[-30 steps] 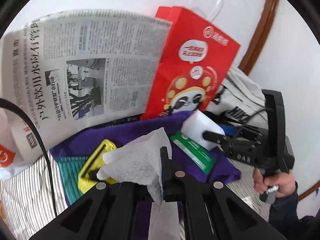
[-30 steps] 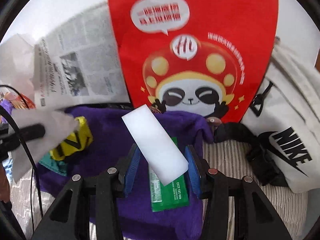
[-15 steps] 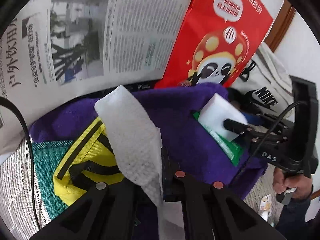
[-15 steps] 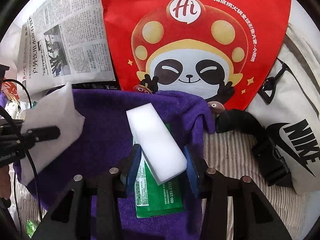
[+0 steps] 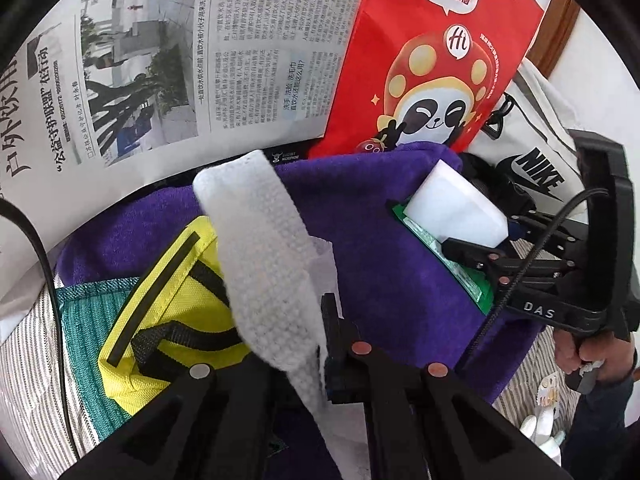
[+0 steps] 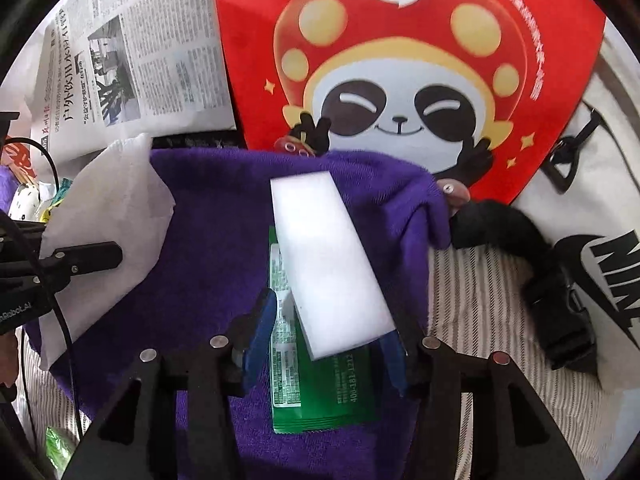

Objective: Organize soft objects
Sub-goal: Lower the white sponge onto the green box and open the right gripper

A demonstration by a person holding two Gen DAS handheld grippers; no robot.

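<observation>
Left wrist view
Surface: a striped sheet [image 5: 28,344] with a purple towel [image 5: 384,264] spread over it; a yellow pouch [image 5: 168,320] lies on a teal cloth [image 5: 80,320] at the towel's left edge.
Room: a newspaper [image 5: 160,60] and a red paper bag [image 5: 440,52] stand against a white wall; a white tote bag [image 5: 536,160] leans to the right.
Left tongs [image 5: 320,344]: pinched tight on a white wipe [image 5: 264,256], which drapes forward over the pouch and towel.
Hidden: the wipe's lower end runs out of sight under the tongs.
Room to move: bare towel lies between the wipe and the sponge.

Right wrist view
Right tongs [image 6: 324,344]: jaws have just been spreading; the white sponge [image 6: 328,256] sits between them, its near corner by the right pad, a gap on the left. I cannot tell whether it is gripped.
Sponge's place: lying across a green packet [image 6: 320,396] on the towel, near its right side.
Hard to see: the bag's top is cut off; a black strap [image 6: 532,264] trails over the sheet.
Edges: the towel's right edge ends just beyond the sponge.
</observation>
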